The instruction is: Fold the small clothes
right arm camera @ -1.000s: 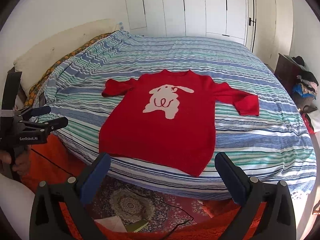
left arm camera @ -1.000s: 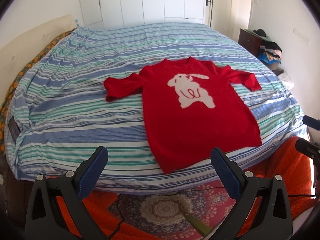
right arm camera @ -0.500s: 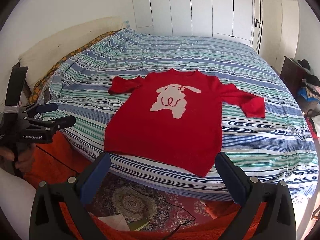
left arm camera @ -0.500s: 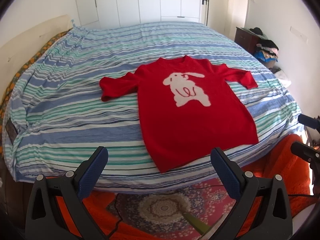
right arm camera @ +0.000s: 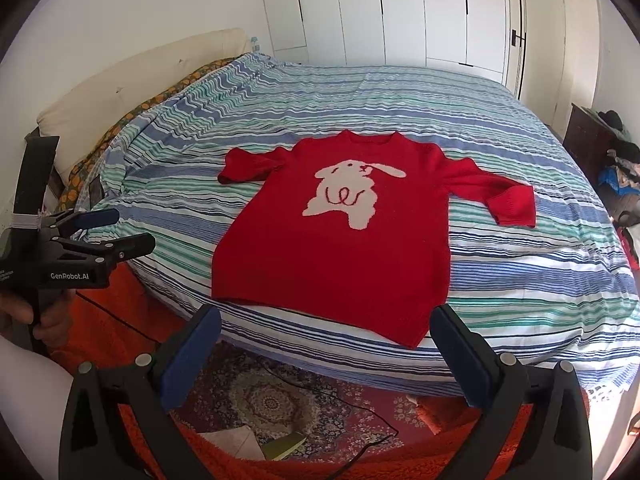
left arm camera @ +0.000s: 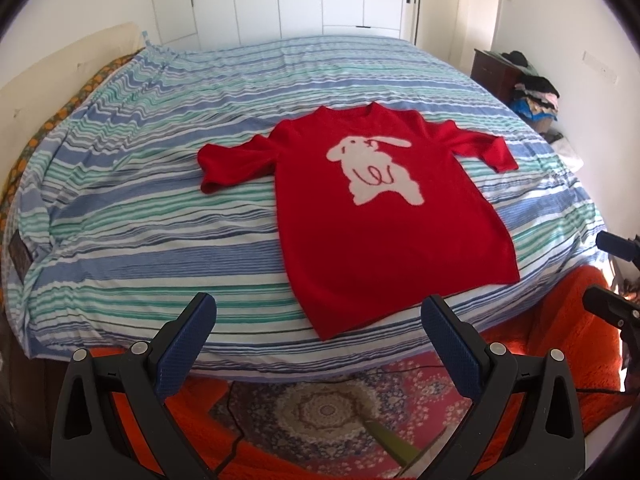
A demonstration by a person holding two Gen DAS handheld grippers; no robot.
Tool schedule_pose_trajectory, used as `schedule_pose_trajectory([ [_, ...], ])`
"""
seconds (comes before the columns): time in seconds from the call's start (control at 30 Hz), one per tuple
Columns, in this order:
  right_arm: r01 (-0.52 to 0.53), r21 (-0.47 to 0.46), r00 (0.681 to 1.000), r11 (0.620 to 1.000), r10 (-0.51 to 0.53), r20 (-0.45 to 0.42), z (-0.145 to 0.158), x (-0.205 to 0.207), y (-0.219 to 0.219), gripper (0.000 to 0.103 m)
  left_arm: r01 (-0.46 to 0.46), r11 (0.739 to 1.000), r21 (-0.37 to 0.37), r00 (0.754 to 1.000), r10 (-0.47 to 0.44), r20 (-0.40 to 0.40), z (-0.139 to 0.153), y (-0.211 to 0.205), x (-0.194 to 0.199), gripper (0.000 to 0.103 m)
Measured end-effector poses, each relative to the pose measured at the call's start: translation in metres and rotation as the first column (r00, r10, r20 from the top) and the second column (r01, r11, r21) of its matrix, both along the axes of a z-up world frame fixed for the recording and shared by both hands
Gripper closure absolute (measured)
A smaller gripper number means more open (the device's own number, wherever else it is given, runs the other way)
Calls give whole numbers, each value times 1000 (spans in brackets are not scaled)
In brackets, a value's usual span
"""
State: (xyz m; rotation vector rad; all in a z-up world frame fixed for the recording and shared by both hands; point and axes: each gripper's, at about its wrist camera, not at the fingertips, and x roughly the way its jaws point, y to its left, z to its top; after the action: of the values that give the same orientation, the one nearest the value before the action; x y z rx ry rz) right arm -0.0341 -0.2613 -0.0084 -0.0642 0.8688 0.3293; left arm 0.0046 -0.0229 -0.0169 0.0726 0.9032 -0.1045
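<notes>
A red sweater (left arm camera: 384,240) (right arm camera: 340,256) with a white rabbit on its chest lies flat and face up on the striped bed, sleeves spread to both sides, hem toward me. My left gripper (left arm camera: 318,316) hangs open over the bed's near edge, just short of the hem's left corner, nothing between its fingers. My right gripper (right arm camera: 326,324) is open too, just before the hem's right part. In the right wrist view the left gripper (right arm camera: 116,228) shows at the left, held by a hand (right arm camera: 24,316).
The bed (left arm camera: 140,208) fills the room, with a cream headboard (right arm camera: 132,76) at left. White wardrobe doors (right arm camera: 400,12) stand behind. A dark cabinet (left arm camera: 496,72) with piled clothes is at right. Below lie an orange blanket (left arm camera: 568,316), a patterned rug (right arm camera: 272,400) and a black cable.
Both grippers have moved closer to the bed, so the sweater looks a little larger and nearer. Jaws stay wide; the sweater has not been touched.
</notes>
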Motion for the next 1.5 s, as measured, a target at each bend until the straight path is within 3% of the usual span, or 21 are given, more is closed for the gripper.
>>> schedule_pose_trajectory([
  [1.07,-11,13,1000,1000,11,-24,-7,2,3,0,22,999,23,1000,-22,-18,-6,-7,2,1],
  [1.17,-24,45,999,999,26,-43,-10,8,-1,0,25,999,27,1000,-25,-15,-6,-7,2,1],
  [1.27,23,31,1000,999,-23,-8,-15,28,-33,2,26,999,31,1000,-26,-17,-6,-6,2,1],
  [1.33,123,-51,992,991,-122,40,-22,55,-77,3,25,999,36,999,-25,-23,-7,-6,3,1],
  [1.4,255,-117,966,960,-250,61,-36,91,-134,7,25,999,39,999,-24,-31,-8,-7,4,1],
  [1.5,357,-250,933,900,-358,44,-66,153,-200,30,27,999,42,999,-25,-46,-9,-12,6,1],
])
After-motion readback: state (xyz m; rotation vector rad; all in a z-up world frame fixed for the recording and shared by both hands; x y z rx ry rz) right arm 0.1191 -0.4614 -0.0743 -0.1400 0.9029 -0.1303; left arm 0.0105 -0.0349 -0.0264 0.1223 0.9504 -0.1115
